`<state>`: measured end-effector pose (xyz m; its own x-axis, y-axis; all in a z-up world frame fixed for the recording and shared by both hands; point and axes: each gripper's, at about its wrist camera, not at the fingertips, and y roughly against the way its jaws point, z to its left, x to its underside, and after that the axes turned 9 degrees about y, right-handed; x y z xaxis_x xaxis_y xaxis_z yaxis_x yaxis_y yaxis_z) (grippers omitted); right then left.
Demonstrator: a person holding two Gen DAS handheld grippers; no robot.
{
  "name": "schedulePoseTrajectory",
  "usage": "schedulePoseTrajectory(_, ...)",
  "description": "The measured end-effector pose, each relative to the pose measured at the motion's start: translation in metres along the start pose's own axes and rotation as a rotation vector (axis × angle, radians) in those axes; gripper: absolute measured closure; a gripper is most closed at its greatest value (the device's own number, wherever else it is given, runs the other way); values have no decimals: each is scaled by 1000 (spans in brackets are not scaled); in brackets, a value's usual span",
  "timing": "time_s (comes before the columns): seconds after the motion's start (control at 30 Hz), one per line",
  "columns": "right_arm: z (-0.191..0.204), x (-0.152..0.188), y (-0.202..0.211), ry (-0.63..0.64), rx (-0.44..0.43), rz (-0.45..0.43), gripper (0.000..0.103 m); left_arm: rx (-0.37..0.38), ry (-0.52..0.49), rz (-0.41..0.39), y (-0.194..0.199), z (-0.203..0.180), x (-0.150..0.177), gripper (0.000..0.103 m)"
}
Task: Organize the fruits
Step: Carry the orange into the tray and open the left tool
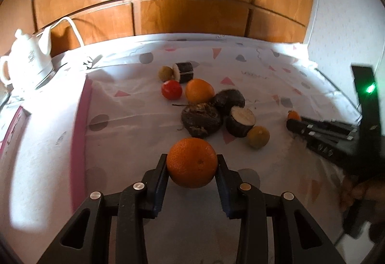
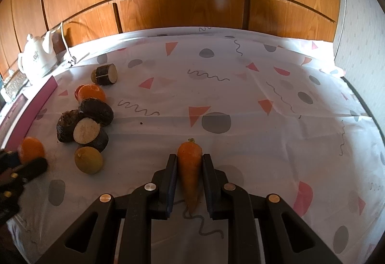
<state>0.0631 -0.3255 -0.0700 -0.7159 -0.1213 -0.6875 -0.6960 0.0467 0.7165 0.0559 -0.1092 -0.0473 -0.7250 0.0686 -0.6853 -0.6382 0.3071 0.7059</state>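
My left gripper (image 1: 192, 160) is shut on an orange (image 1: 192, 162), held just above the patterned tablecloth; it also shows at the left edge of the right wrist view (image 2: 31, 149). My right gripper (image 2: 189, 160) is shut on a carrot (image 2: 189, 172), its stem end pointing away. Beyond the orange lies a cluster: a second orange (image 1: 199, 90), a red tomato (image 1: 171, 89), dark root pieces (image 1: 201, 119), a cut piece with a pale face (image 1: 240, 121), a yellow-green fruit (image 1: 258, 137), a small olive fruit (image 1: 165, 72) and a dark cut cylinder (image 1: 184, 68).
A white teapot (image 1: 26, 59) with a cord stands at the back left on a tray. Wooden cabinet doors (image 1: 192, 11) rise behind the table. A pink-edged board (image 1: 83, 119) lies under the cloth at the left. A wall (image 2: 361, 23) bounds the right side.
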Motion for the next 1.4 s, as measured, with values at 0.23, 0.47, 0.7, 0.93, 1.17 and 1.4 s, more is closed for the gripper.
schedulePoseTrajectory(0.23, 9, -7, 0, -5, 70, 43, 83, -15, 62, -51, 33, 19, -10, 65)
schedulePoseTrajectory(0.47, 12, -10, 1, -20, 97, 62, 83, -78, 141, -94, 56, 56, -20, 65)
schedulePoseTrajectory(0.7, 33, -23, 25, -11, 31, -3, 83, -172, 241, -109, 69, 106, -20, 65)
schedulePoseTrajectory(0.93, 85, -48, 49, 105, -103, -83, 83, -266, 345, -104, 71, 156, -16, 65)
schedulePoseTrajectory(1.17, 143, -68, 51, 187, -268, -89, 83, -326, 393, -96, 75, 176, -10, 65)
schedulePoseTrajectory(1.4, 194, -77, 47, 267, -412, -63, 83, -363, 427, -83, 77, 186, -4, 65)
